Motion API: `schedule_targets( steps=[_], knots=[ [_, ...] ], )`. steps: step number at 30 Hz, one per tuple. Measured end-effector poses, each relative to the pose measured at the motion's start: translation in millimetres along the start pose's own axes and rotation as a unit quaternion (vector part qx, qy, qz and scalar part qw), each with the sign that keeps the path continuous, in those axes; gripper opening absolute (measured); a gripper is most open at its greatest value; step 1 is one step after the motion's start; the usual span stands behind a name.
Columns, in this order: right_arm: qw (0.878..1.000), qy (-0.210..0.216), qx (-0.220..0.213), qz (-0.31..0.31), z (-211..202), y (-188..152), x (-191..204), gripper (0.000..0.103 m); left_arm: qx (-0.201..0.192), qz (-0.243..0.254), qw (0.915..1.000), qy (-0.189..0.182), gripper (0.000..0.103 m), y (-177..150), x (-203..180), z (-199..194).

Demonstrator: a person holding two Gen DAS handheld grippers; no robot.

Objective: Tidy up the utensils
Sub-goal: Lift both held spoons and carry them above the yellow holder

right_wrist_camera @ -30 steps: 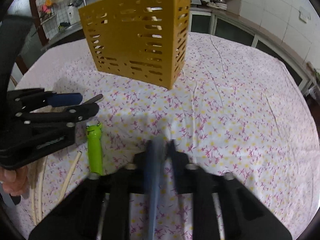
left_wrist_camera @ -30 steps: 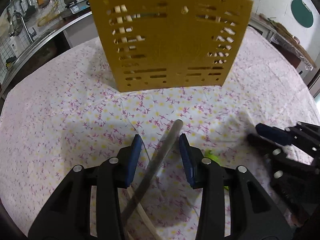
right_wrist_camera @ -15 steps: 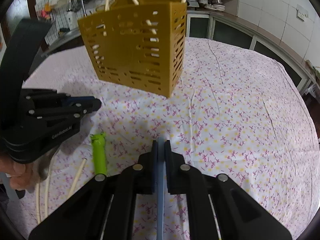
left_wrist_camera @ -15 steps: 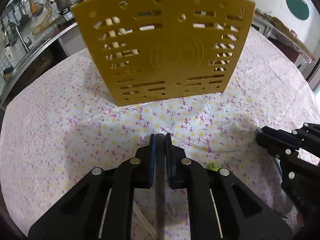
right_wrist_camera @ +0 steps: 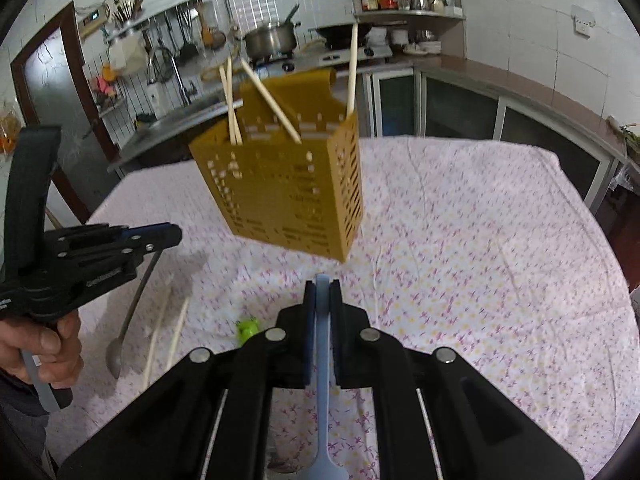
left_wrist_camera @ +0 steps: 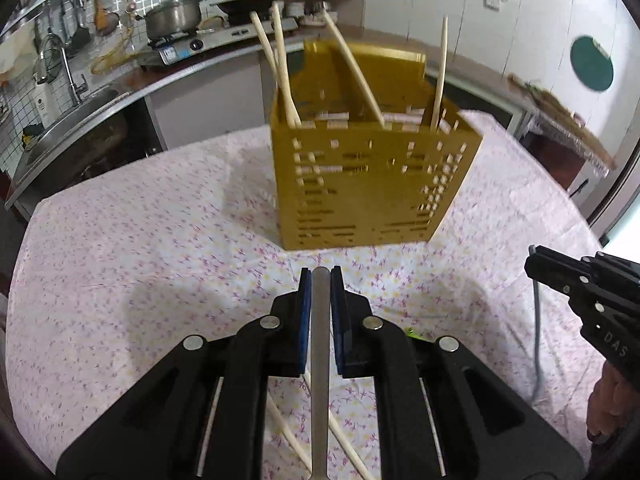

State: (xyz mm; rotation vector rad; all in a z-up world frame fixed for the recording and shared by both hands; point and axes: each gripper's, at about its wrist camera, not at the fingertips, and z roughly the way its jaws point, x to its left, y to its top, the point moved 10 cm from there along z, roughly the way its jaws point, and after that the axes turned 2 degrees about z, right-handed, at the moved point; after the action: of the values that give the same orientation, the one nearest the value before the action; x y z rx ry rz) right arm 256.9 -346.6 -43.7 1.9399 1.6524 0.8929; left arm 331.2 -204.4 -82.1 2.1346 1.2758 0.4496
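Both tongs are clamping utensils: left tongs [left_wrist_camera: 321, 280] are pinching my metal spoon [left_wrist_camera: 320, 360], right tongs [right_wrist_camera: 322, 292] a blue spoon [right_wrist_camera: 322, 360]. Yellow holder [left_wrist_camera: 368, 192] is standing at centre frame on the tabletop [left_wrist_camera: 140, 220].

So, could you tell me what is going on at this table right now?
A person is sorting utensils with two handheld tongs. The left tongs are shut on a metal spoon; the right tongs are shut on a light blue spoon. Both point toward the yellow holder, which already has chopsticks in it. More chopsticks lie on the tablecloth.
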Motion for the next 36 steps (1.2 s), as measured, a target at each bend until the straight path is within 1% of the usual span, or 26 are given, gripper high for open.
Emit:
schedule_targets(
  steps=[4, 12, 22, 26, 30, 34, 36],
  knots=[
    [0.999, 0.002, -0.033, -0.003, -21.2, 15.8, 2.8, 0.007, -0.035, -0.012, 0.9992, -0.011, 0.008, 10.5, 3.0, -33.7],
    [0.995, 0.002, -0.102, -0.013, -70.9, 35.3, 17.0, 0.007, -0.093, -0.032, 0.995, -0.011, 0.008, 23.3, 11.2, -85.5],
    [0.988, 0.001, -0.152, -0.031, -115.2, 57.3, 30.4, 0.007, -0.136, -0.033, 0.9901, -0.012, 0.008, 38.7, 7.2, -129.1],
    [0.984, -0.002, -0.172, -0.039, -127.6, 76.1, 34.2, 0.007, -0.159, -0.027, 0.9868, -0.016, 0.008, 54.8, 3.1, -144.0],
    [0.982, 0.0, -0.187, -0.038, -131.4, 97.2, 33.8, 0.007, -0.168, -0.024, 0.9853, -0.022, 0.008, 72.4, 0.7, -146.2],
    [0.978, -0.001, -0.204, -0.036, -133.0, 125.1, 32.0, 0.007, -0.186, -0.024, 0.9822, -0.019, 0.008, 103.4, 2.4, -144.9],
    [0.976, -0.004, -0.214, -0.036, -130.5, 143.6, 32.4, 0.007, -0.195, -0.024, 0.9805, -0.014, 0.008, 125.5, 5.0, -142.9]
  ],
)
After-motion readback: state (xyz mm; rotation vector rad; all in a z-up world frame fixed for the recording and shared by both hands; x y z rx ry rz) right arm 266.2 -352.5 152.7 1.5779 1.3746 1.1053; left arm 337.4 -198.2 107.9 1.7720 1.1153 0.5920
